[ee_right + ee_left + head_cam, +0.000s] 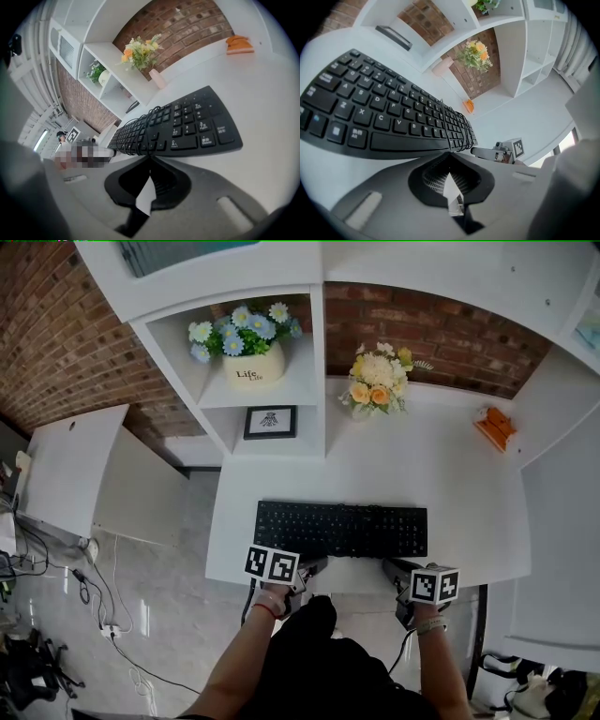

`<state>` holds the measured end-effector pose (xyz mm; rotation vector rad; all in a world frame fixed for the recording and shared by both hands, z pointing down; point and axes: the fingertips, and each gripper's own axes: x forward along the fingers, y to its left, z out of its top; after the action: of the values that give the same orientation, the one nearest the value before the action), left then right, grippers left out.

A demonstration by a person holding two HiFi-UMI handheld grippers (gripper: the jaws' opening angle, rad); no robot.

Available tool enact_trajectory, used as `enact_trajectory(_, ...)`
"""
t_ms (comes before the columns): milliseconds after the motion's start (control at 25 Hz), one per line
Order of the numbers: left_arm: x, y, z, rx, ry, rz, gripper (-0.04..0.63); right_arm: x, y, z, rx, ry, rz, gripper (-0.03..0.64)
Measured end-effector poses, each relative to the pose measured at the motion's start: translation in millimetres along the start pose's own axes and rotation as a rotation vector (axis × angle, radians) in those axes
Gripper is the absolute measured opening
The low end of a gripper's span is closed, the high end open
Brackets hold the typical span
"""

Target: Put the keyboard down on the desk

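Note:
A black keyboard [340,528] lies flat on the white desk [450,474], close to its near edge. My left gripper [314,566] is shut, with its tips at the keyboard's near left edge. My right gripper [392,568] is shut too, at the near right edge. In the left gripper view the keyboard [384,112] fills the left, and the closed left gripper [450,153] meets its front rim with nothing between the jaws. The right gripper view shows the keyboard [183,124] just beyond the closed right gripper [150,157], whose jaws are also empty.
A vase of yellow and white flowers [377,381] and an orange object [495,426] stand at the back of the desk. A shelf unit at the back left holds a pot of blue flowers [247,348] and a framed picture [270,422]. Cables [94,606] lie on the floor to the left.

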<state>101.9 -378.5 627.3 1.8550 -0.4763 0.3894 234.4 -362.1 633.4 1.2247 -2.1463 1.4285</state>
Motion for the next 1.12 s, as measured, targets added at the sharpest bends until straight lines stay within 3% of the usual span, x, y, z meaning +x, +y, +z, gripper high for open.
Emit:
enact_trajectory(160,-11.1,-0.6,3.8,0.043,-0.034,0.017,-0.006,-8.2,5.3,5.3,-0.037,-0.039,0.022,-0.002)
enact_trajectory(400,-35.1,-11.6,20.2,0.146,-0.194,0.027,-0.006,-29.3,15.1,29.1,-0.12,-0.196,0.025,-0.002)
enact_trajectory(680,-68.4,-17.7,33.6,0.271,-0.363,0.117,-0.006,-55.2,22.9,42.2,-0.241,-0.33,-0.021,-0.002)
enact_trajectory(840,-92.6,-27.4,41.4,0.404,-0.46,0.191,-0.005,-71.4,30.3,47.9,-0.317,-0.398,-0.042,-0.002)
enact_trajectory(960,-107.0,-33.9,43.8,0.461,-0.525,0.221,-0.006,-84.7,35.7,53.6,-0.37,-0.452,-0.064,-0.002)
enact_trajectory(1120,-136.2,-48.6,53.2,0.536,-0.665,0.248,-0.006,-105.4,45.7,61.7,-0.414,-0.529,-0.08,-0.002)
